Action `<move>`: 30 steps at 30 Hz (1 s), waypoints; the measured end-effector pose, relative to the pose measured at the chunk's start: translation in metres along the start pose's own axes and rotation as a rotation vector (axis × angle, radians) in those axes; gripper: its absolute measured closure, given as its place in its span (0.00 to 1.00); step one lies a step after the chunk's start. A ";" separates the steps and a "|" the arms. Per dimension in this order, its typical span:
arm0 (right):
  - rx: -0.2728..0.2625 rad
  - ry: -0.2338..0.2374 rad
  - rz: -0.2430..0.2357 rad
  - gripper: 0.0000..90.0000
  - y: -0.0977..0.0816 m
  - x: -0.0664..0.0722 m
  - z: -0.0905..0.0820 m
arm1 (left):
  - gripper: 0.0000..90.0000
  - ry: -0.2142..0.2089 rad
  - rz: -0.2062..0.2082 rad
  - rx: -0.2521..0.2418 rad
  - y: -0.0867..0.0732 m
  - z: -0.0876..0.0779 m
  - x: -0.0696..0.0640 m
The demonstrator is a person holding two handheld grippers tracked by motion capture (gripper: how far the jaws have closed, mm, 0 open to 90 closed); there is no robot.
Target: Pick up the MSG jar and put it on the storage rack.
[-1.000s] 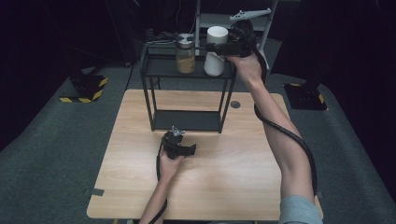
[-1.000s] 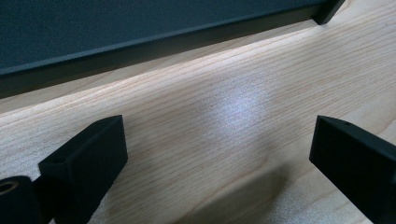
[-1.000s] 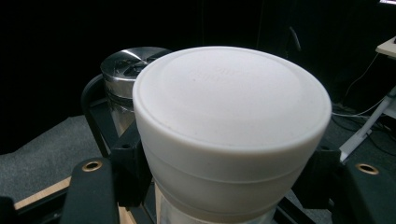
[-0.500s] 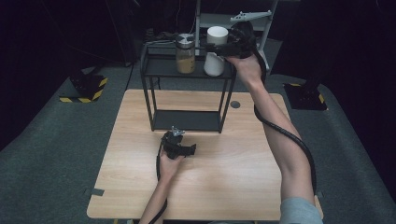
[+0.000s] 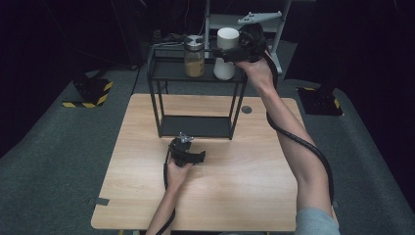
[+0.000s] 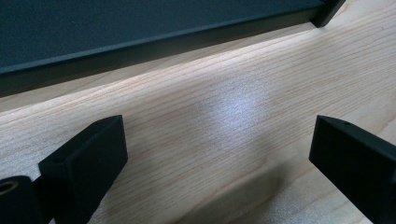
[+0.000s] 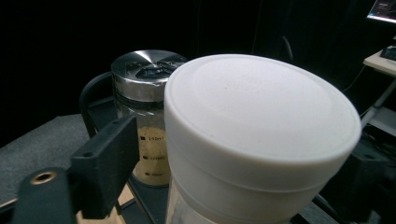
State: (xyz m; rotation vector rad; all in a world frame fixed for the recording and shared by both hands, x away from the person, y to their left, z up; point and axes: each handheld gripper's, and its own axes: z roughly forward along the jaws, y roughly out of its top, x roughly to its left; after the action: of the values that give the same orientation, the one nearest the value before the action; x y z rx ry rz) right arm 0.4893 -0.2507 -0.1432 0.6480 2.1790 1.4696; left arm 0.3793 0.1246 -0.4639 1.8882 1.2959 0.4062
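Note:
A white lidded jar stands on the top shelf of a black wire rack, next to a glass jar with a metal lid and tan contents. My right gripper reaches in from the right around the white jar. Its jaws have just been opening, and one finger stands a little off the jar's side; the other is hidden behind it. The glass jar is just beyond. My left gripper rests open on the wooden table, in front of the rack's bottom shelf.
The rack stands at the back middle of the wooden table. A round dark hole lies right of the rack. A yellow-and-black striped base sits on the floor at left, and a grey metal stand rises behind the rack.

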 end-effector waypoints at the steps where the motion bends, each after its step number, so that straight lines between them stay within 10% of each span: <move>1: -0.010 -0.012 -0.006 0.11 -0.003 0.003 -0.001 | 0.05 0.000 0.000 0.000 0.000 0.000 0.000; 30: -0.056 -0.001 -0.074 0.08 -0.052 0.010 -0.047 | 0.05 -0.001 0.001 0.001 0.000 0.000 0.000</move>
State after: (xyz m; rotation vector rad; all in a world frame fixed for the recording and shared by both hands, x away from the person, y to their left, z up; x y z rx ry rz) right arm 0.4464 -0.2965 -0.1767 0.5433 2.1301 1.4860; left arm 0.3794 0.1245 -0.4638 1.8894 1.2955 0.4054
